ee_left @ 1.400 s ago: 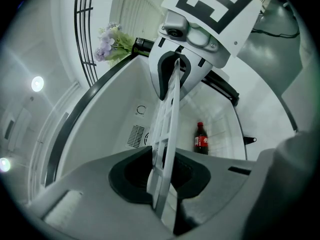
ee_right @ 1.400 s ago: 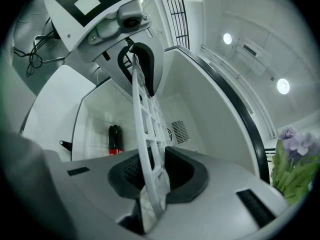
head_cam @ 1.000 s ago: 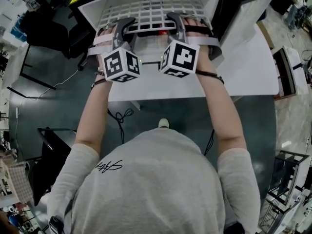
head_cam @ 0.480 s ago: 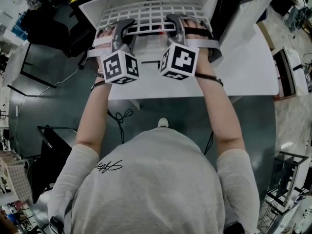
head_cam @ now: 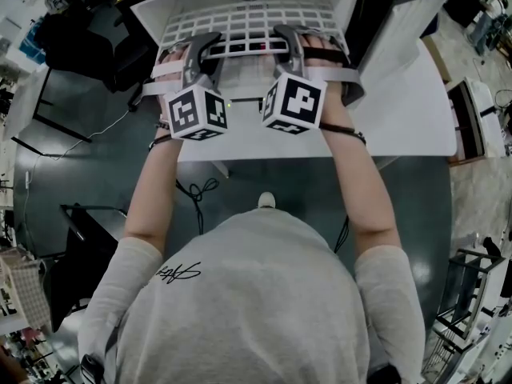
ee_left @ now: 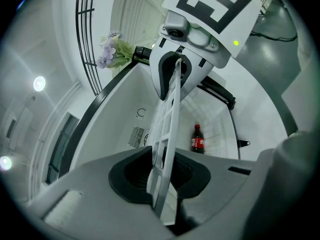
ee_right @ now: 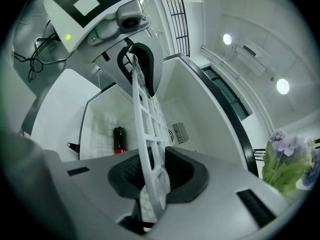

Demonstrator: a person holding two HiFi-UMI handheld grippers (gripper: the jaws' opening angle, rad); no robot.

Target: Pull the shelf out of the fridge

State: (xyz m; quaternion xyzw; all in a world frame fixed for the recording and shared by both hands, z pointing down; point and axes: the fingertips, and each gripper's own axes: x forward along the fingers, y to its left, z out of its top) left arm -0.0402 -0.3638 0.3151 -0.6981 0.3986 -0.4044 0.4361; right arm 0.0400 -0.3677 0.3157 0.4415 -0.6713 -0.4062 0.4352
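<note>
Shelf [head_cam: 250, 21] sits clamped at its front edge by left gripper [head_cam: 210, 45] and right gripper [head_cam: 285, 42]; uneven pulling would probably jam it in the fridge [head_cam: 344, 6].

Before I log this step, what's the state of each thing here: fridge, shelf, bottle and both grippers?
fridge: open.
shelf: clamped at its front edge, not yet out of the fridge.
bottle: upright inside the fridge, capped.
left gripper: shut on the shelf.
right gripper: shut on the shelf.
</note>
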